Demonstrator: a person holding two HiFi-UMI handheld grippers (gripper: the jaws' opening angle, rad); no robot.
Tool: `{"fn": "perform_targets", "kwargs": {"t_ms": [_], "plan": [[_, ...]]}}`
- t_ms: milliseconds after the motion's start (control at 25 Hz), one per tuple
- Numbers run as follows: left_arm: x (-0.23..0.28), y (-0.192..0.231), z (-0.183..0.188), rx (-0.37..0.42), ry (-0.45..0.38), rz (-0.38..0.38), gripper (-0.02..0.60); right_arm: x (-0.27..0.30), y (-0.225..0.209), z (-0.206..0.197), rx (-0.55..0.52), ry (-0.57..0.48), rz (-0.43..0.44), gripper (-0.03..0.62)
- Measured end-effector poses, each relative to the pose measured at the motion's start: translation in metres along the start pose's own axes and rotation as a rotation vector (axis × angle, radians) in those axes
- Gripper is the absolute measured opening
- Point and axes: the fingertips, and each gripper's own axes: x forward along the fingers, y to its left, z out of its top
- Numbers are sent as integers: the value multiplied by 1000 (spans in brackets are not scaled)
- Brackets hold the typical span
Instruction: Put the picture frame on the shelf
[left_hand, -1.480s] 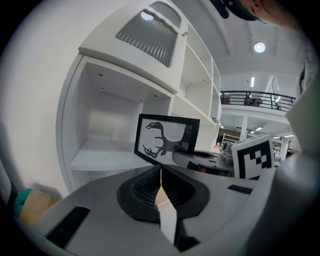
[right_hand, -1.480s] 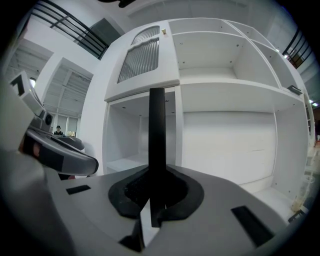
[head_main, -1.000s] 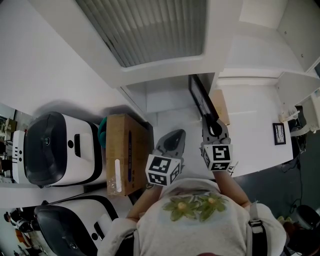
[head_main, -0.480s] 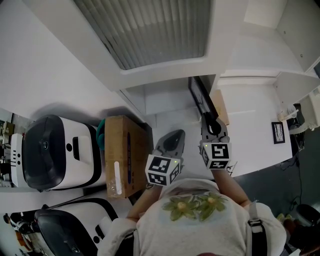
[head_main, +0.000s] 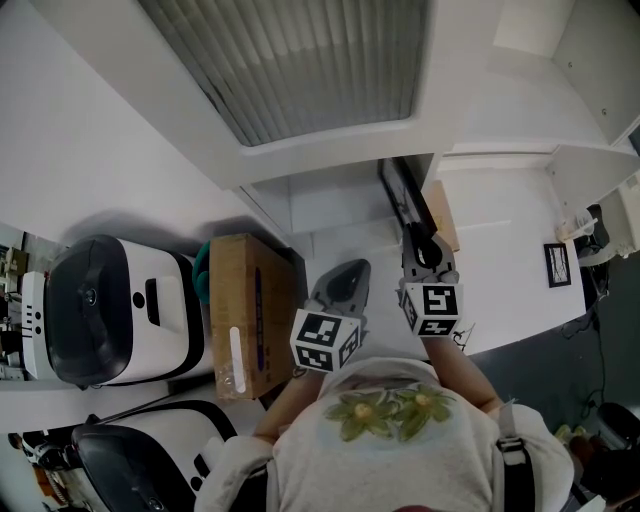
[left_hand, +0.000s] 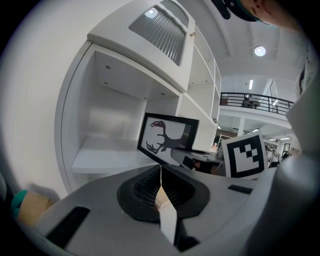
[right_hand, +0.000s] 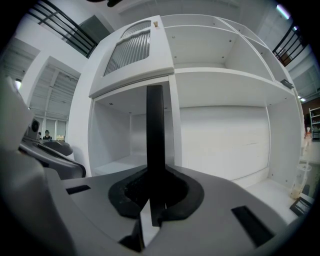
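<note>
Jaws, right gripper (head_main: 418, 245): pinching picture frame (head_main: 399, 193); left gripper (head_main: 347, 272): pressed together. Picture frame unmoved, shelf (head_main: 330, 205) at 12 o'clock; placement probably pending.

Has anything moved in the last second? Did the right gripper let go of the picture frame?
Nothing has visibly changed. The right gripper has not let go: its fingers are still shut on the edge of the picture frame, held at the opening of the shelf. The left gripper stays shut and empty beside it.
</note>
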Motion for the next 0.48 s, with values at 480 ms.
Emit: {"fn": "perform_targets", "kwargs": {"t_ms": [480], "plan": [[4,2,-1,-3,7,-19,31,10,0,2,8,0,-21,45]]}}
